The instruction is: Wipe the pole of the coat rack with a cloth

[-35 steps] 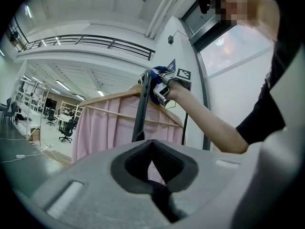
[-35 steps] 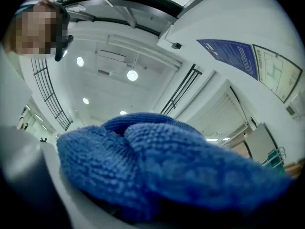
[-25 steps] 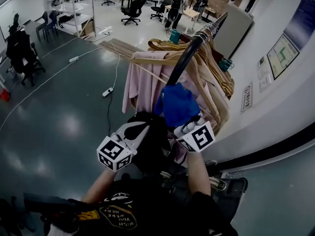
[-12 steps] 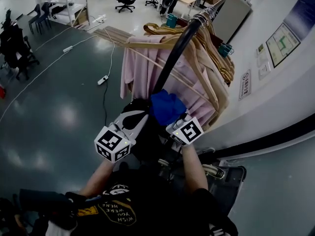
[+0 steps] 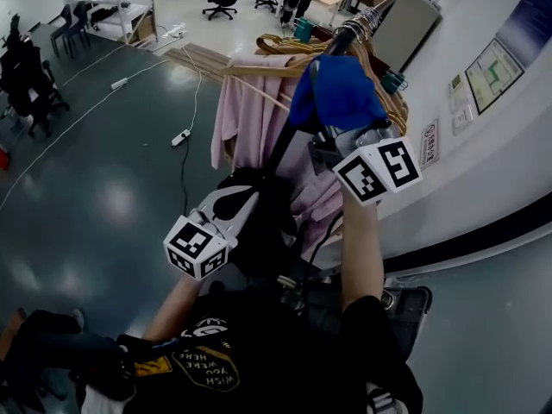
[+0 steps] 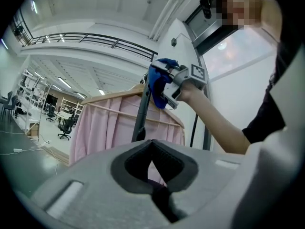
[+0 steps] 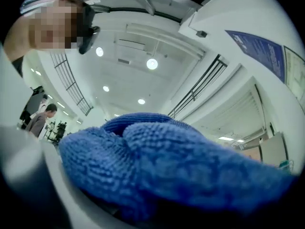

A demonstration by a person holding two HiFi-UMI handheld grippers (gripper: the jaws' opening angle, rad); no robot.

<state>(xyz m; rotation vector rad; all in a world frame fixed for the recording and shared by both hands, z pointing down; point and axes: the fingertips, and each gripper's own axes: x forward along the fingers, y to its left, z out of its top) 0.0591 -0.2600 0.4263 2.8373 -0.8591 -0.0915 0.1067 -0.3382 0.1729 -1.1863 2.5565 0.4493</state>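
Cloth is clamped in the right gripper and pressed high on the pole, just below the hangers. The left gripper is held closed lower down, apparently empty. Snagging a hanger is judged likely if a stroke is carried higher.

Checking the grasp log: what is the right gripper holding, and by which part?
The right gripper holds the blue cloth by a bunched fold; which edge cannot be told.

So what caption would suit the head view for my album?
Right gripper holds a blue cloth against the coat rack's black pole, beside pink garments on wooden hangers.
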